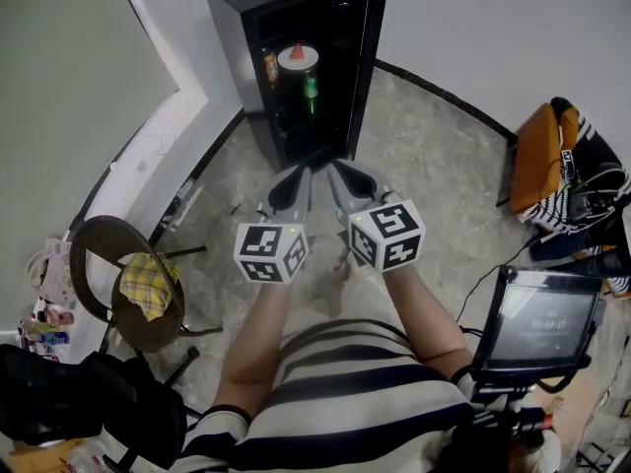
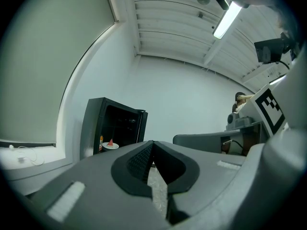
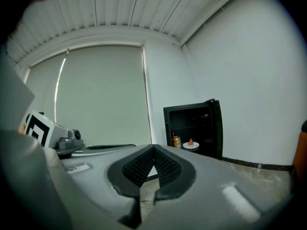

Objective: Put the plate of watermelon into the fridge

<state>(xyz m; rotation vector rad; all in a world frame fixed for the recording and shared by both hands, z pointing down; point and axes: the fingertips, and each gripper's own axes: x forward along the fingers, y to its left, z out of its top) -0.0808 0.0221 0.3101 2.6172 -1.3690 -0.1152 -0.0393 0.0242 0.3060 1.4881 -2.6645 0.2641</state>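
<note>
While both grippers, left (image 1: 299, 173) and right (image 1: 337, 168), hang clenched and empty at mid-frame, the plate (image 1: 298, 59) of watermelon (image 1: 297, 49) sits on a shelf inside the open fridge (image 1: 233, 37) at top centre, beside a can (image 1: 269, 67) and above a green bottle (image 1: 311, 89). A chair (image 1: 148, 329) with a yellow cloth (image 1: 148, 282) stands lower left, a monitor (image 1: 537, 315) lower right. Speckled grey floor (image 1: 434, 156) meets white walls (image 1: 493, 18).
</note>
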